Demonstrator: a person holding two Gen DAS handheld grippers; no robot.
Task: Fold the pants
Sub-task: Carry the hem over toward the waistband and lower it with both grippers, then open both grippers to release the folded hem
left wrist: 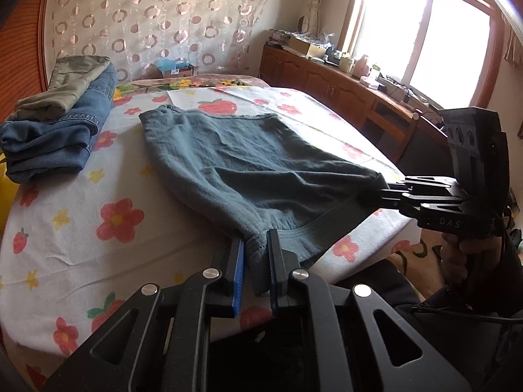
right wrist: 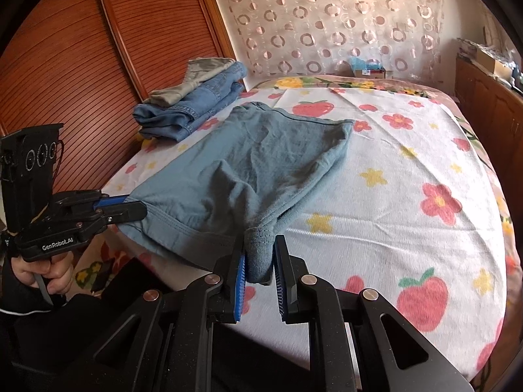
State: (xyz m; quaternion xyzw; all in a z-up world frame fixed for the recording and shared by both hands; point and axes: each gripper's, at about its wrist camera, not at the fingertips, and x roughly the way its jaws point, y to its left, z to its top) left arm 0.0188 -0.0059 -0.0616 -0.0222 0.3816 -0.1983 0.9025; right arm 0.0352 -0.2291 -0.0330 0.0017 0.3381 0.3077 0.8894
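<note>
Grey-blue pants (left wrist: 235,160) (right wrist: 261,156) lie flat on the flowered bed sheet (left wrist: 81,228) (right wrist: 408,179), their near hem hanging just over the front edge. My left gripper (left wrist: 256,243) (right wrist: 139,208) is shut on one near corner of the pants; fabric bunches between its blue pads. My right gripper (right wrist: 261,246) (left wrist: 380,196) is shut on the other near corner, with a thick fold pinched between its fingers. Between the two grippers the hem stretches in a shallow sag. A hand holds each gripper's handle.
Folded blue jeans (left wrist: 49,143) (right wrist: 189,114) with olive pants (left wrist: 72,81) (right wrist: 196,78) on top sit at the bed's far left. A wooden wardrobe (right wrist: 81,65) lines the left side, a low wooden cabinet (left wrist: 327,81) the right, under a window. A small cardboard box (right wrist: 369,71) stands by the far wall.
</note>
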